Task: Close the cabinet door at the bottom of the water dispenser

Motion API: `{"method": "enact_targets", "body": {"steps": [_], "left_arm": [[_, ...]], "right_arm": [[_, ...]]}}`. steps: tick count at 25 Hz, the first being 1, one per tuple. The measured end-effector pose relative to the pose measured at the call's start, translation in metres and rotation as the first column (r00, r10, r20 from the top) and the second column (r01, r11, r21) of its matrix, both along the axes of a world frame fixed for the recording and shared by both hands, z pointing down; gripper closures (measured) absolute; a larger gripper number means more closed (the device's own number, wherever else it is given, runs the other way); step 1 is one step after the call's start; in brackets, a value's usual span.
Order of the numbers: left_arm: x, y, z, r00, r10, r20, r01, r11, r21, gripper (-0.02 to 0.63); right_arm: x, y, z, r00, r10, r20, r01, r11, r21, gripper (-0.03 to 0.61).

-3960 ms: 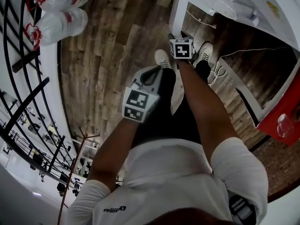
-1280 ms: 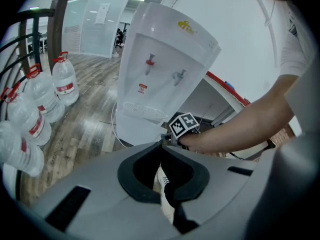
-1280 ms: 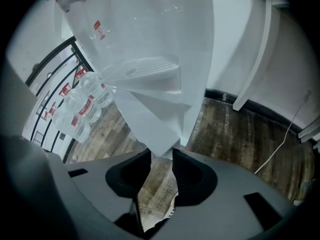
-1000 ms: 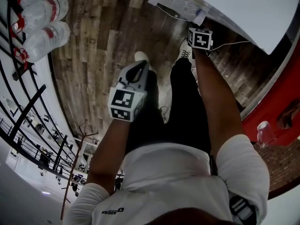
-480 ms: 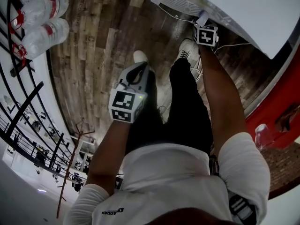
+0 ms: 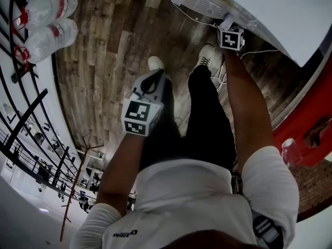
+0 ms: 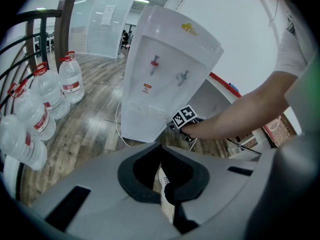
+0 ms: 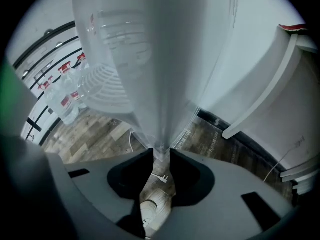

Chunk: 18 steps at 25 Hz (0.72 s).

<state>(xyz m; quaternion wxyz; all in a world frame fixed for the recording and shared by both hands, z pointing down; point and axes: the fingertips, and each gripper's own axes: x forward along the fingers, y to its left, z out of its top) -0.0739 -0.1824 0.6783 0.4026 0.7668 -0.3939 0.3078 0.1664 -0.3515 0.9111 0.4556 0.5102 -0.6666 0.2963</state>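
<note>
Right gripper [image 8: 161, 156] at 1 o'clock in head view, jaws pinching the door [image 8: 161, 134] edge at the dispenser [image 7: 165, 79] base. Left gripper [image 7: 167, 196] near centre, jaws closed, empty, above floor [image 6: 104, 61].

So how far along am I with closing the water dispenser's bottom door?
Done: the right tool is at the dispenser's base, jaws pinching the door's white edge. In hand: the push shut; whether the door sits flush can't be told. Left: press it home and release. The left tool hangs shut and empty.
</note>
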Motion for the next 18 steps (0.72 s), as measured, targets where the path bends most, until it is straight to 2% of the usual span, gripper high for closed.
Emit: {"method": "enact_targets", "body": {"steps": [8,15,18], "left_arm": [[-0.003,-0.003,-0.016,1.0,-0.003,-0.016,0.003,0.999,0.034,0.617],[-0.023,-0.011,-0.056,0.999,-0.005,-0.052,0.01,0.996,0.087,0.617],[-0.028,-0.015,-0.086,0.998,0.022,-0.065,-0.012,0.989,0.147,0.617]], "right_arm": [[0.005,0.022,-0.012,0.999,0.043,-0.021,-0.044,0.998,-0.042,0.462],[-0.017,0.036,-0.065,0.997,0.076,-0.002,-0.076,0.997,-0.018,0.48],[-0.03,0.054,-0.096,0.994,0.099,0.043,-0.099,0.995,-0.009,0.494]]}}
